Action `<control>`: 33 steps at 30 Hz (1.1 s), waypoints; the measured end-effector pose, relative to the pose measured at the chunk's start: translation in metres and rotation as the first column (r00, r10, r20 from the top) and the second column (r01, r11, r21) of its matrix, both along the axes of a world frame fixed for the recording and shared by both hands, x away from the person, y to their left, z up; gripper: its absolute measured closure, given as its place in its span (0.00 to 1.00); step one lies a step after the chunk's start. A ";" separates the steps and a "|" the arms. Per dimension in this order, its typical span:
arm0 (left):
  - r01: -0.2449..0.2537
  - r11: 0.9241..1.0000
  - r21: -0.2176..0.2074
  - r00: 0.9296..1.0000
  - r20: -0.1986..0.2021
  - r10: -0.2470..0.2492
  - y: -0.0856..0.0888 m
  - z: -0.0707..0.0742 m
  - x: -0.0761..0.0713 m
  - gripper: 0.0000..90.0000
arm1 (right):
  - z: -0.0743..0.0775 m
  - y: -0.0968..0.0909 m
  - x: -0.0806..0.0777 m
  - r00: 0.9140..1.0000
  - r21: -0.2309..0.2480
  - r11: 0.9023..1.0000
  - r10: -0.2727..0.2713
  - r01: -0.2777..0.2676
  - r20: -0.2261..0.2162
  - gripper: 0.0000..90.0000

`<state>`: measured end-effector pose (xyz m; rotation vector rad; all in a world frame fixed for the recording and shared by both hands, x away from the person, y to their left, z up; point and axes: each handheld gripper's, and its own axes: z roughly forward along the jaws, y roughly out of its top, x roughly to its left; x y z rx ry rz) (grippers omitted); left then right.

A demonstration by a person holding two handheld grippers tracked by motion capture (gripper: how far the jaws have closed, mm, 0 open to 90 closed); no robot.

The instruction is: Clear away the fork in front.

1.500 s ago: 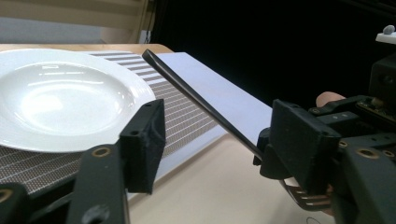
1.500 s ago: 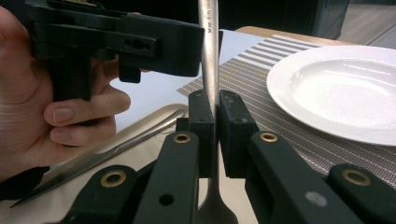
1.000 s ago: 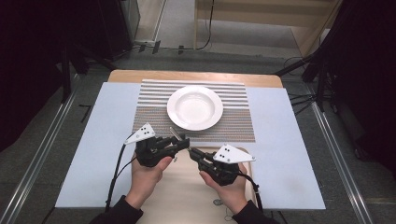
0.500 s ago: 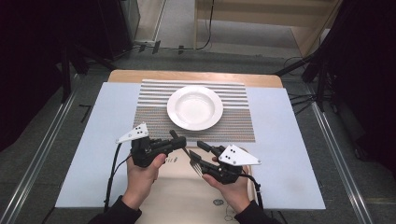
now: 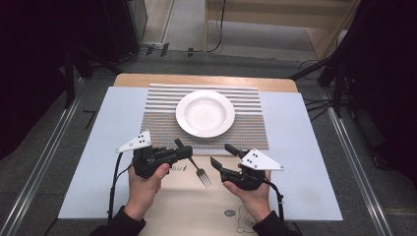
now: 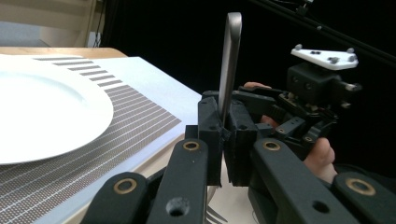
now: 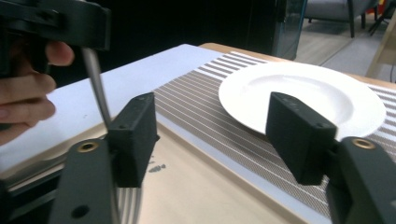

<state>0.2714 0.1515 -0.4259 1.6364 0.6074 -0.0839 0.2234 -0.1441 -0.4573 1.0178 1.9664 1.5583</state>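
My left gripper (image 5: 183, 152) clamps the fork (image 5: 194, 164) by its handle, near of the plate (image 5: 205, 113) — my right gripper (image 5: 223, 155), just right, has just been opening, nothing between its jaws.

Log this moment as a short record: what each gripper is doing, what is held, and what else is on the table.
left gripper: shut on the fork, gripping its handle
right gripper: open, nothing between its fingers; they have just been opening
fork: prongs point toward the person
plate: white, empty, on the striped mat
table cover: pale blue sheet
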 end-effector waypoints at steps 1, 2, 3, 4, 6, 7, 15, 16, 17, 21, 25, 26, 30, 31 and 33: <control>0.001 1.000 0.001 1.000 0.001 -0.001 0.001 0.000 0.000 0.96 | -0.001 -0.002 0.000 1.000 0.004 1.000 -0.003 0.003 -0.006 0.33; 0.001 1.000 0.001 1.000 0.002 -0.001 0.002 0.000 0.000 0.96 | -0.001 -0.005 0.001 1.000 0.009 1.000 -0.009 0.009 -0.008 0.31; -0.001 1.000 0.005 1.000 0.003 0.001 0.003 0.001 0.000 0.96 | -0.002 -0.008 0.001 1.000 0.011 1.000 -0.019 0.019 -0.008 0.29; -0.002 1.000 0.009 1.000 0.006 0.001 0.003 0.000 -0.001 0.96 | -0.002 -0.010 0.001 1.000 0.018 1.000 -0.023 0.023 -0.011 0.26; 0.001 1.000 0.016 1.000 0.002 -0.001 0.004 0.000 -0.001 0.96 | -0.002 -0.017 0.002 0.999 0.032 0.999 -0.035 0.036 -0.018 0.22; 0.010 1.000 0.015 1.000 -0.001 -0.010 0.005 0.000 -0.001 0.96 | -0.002 -0.020 0.002 0.999 0.036 0.999 -0.036 0.037 -0.017 0.20; 0.024 0.999 0.026 1.000 -0.004 -0.024 0.009 0.000 -0.005 0.96 | -0.004 -0.041 0.002 0.995 0.023 0.995 -0.096 0.096 -0.004 0.02; 0.026 0.999 0.025 1.000 -0.006 -0.026 0.010 -0.001 -0.005 0.96 | -0.004 -0.044 0.002 0.995 0.022 0.995 -0.100 0.100 -0.005 0.00; 0.024 0.999 0.029 1.000 -0.004 -0.024 0.010 -0.001 -0.005 0.96 | -0.004 -0.047 0.002 0.995 0.030 0.994 -0.101 0.101 -0.007 0.00; 0.022 0.999 0.034 1.000 -0.015 -0.021 0.013 -0.002 -0.005 0.96 | -0.004 -0.055 0.001 0.990 0.000 0.990 -0.141 0.141 0.015 0.00; 0.026 0.999 0.046 0.999 -0.022 -0.025 0.015 -0.002 -0.006 0.96 | -0.006 -0.064 0.000 0.984 -0.010 0.984 -0.180 0.180 0.018 0.00; 0.029 0.999 0.044 0.999 -0.027 -0.027 0.016 -0.003 -0.007 0.96 | -0.006 -0.067 0.000 0.982 -0.008 0.982 -0.190 0.190 0.023 0.00; 0.032 0.998 0.052 0.999 -0.036 -0.031 0.018 -0.004 -0.008 0.96 | -0.006 -0.076 -0.002 0.975 -0.003 0.976 -0.219 0.219 0.026 0.00; 0.032 0.998 0.054 0.999 -0.037 -0.030 0.019 -0.004 -0.008 0.95 | -0.007 -0.079 -0.002 0.975 0.000 0.975 -0.223 0.223 0.025 0.00; 0.029 0.998 0.052 0.999 -0.043 -0.027 0.021 -0.004 -0.009 0.96 | -0.009 -0.084 -0.002 0.972 -0.001 0.973 -0.233 0.233 0.028 0.00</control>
